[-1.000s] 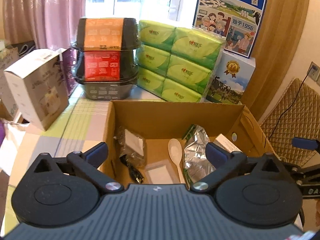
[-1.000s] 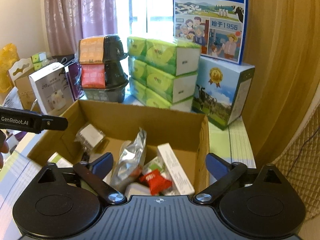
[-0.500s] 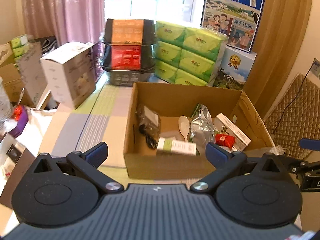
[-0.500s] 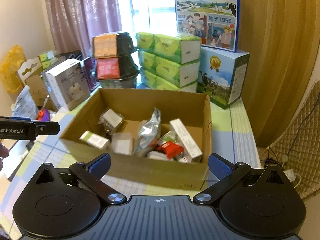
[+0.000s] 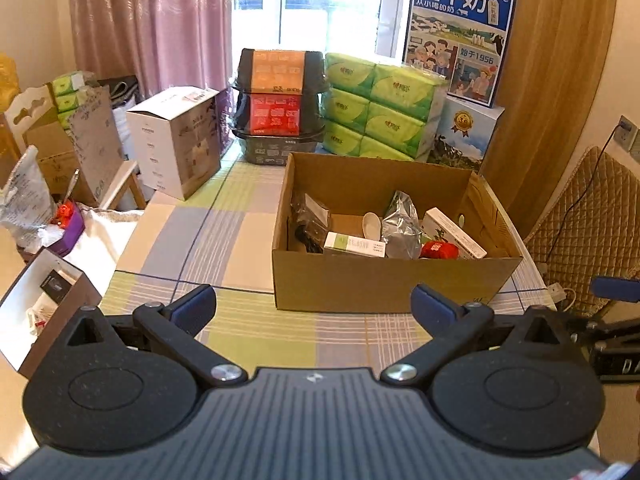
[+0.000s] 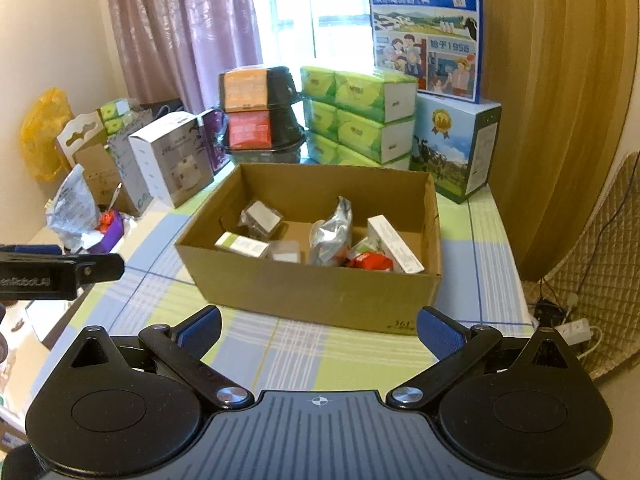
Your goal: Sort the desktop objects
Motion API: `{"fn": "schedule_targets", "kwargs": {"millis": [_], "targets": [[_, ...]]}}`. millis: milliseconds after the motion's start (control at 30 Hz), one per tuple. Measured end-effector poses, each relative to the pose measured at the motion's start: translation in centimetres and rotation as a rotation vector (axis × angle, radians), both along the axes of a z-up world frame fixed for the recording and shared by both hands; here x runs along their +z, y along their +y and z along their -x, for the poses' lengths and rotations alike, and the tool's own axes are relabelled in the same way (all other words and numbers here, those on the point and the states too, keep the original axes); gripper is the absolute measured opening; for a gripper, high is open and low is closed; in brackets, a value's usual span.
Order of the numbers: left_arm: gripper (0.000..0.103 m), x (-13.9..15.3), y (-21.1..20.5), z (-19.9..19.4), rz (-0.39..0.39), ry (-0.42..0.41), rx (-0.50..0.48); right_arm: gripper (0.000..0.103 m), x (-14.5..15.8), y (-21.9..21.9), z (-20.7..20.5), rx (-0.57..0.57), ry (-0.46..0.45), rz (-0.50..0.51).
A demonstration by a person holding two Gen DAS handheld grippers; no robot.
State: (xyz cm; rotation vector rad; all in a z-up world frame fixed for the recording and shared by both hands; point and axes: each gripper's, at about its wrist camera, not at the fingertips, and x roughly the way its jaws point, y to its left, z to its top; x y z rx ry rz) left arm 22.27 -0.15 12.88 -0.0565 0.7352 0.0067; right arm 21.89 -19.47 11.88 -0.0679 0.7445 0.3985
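Nearest the cameras, the left gripper (image 5: 314, 306) and the right gripper (image 6: 319, 326) both hang above the front of the bench (image 5: 192, 240) with jaws spread wide and nothing between them. The checked cloth just ahead of them is bare, so the loose things appear to be gathered already.

The risks come from the cardboard box (image 6: 320, 292), which sits just beyond the grippers on the right half of the bench. Its front wall stands tall towards both grippers; a low, level reach would likely strike that wall and shove the light box backwards instead of clearing it. Its right wall lies near the bench's right edge, so a sideways nudge could push it towards the drop.

Inside, the contents are packed close and overlapping. A slim green-and-white carton (image 5: 354, 243) lies flat against the front wall. Behind it a white spoon (image 5: 371, 224) rests on the floor of the box, and a crinkled silver foil pouch (image 6: 332, 232) stands upright in the middle; thin foil will probably buckle or slip under a pinch. A red packet (image 6: 370, 261) is wedged beneath a long white box (image 6: 394, 244) that leans tilted at the right, so pulling 1 would likely disturb the other. A dark plastic-wrapped bundle (image 5: 310, 218) fills the back left.

Further back, stacked green tissue packs (image 5: 380, 120) and 3 black food tubs (image 5: 278, 108) stand just behind the box.
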Motion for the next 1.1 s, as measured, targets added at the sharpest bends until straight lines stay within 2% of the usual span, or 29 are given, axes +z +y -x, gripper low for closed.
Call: {"fn": "schedule_targets", "kwargs": {"millis": [133,433,767,1100], "targets": [[0.102,0.4,-0.2,1.5,0.014,-0.013,0.007,0.101,0.3,0.4,2.1,0.006,-0.022,0.013],[0.102,0.9,-0.6,4.0,0.012,-0.033,0.006,0.101,1.6,-0.5,5.2,-0.032,-0.053,-0.032],[0.102,1.1,-1.3,5.6,0.004,-0.04,0.004,0.101,2.9,-1.3,6.5,-0.046,-0.075,-0.063],[0.102,1.2,-1.7,6.7,-0.004,-0.049,0.0,0.101,2.5,-1.8,7.4,-0.051,-0.064,-0.066]]}}
